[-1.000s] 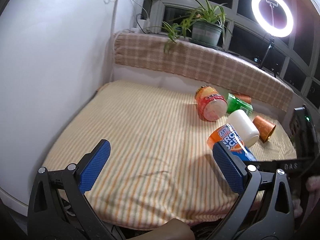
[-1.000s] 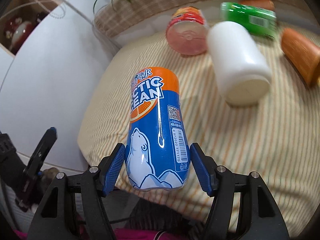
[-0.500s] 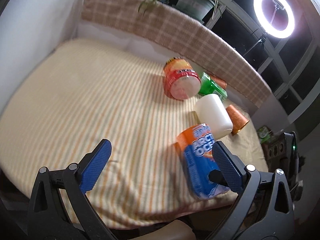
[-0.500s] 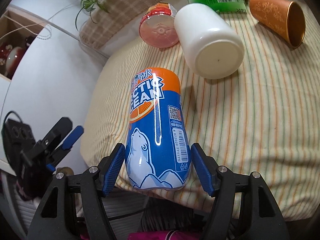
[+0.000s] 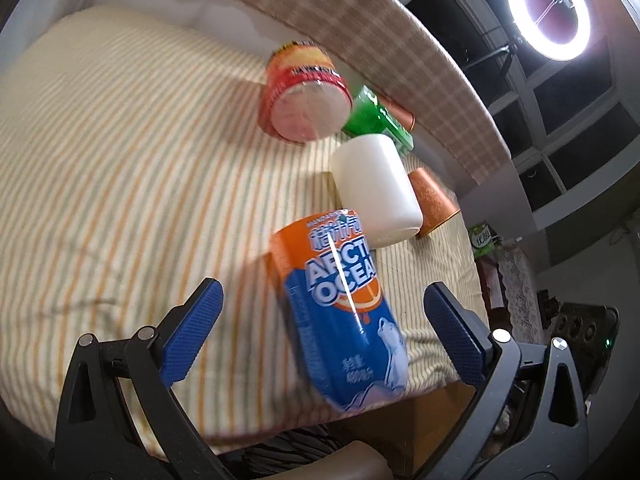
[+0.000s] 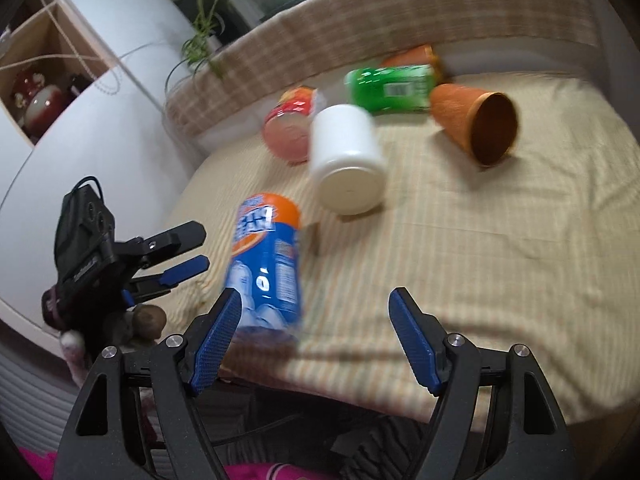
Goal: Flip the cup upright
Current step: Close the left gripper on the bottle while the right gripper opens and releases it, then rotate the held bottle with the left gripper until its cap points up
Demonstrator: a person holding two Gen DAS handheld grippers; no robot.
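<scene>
The blue and orange Arctic Ocean cup stands near the front edge of the striped cloth, tilted, orange end up. In the left wrist view it sits between the wide-open fingers of my left gripper, untouched. In the right wrist view the cup is blurred and beside the left finger of my right gripper, which is open and empty. The left gripper also shows in the right wrist view, left of the cup.
A white cup, a red-rimmed cup, a green can and an orange cup lie on their sides further back. A checked padded ledge rims the far side. The cloth's front edge drops off near the grippers.
My right gripper has opened and let go of the blue cup, which now stands on the cloth. My left gripper has moved right and closer, so the cup sits between its fingers.
</scene>
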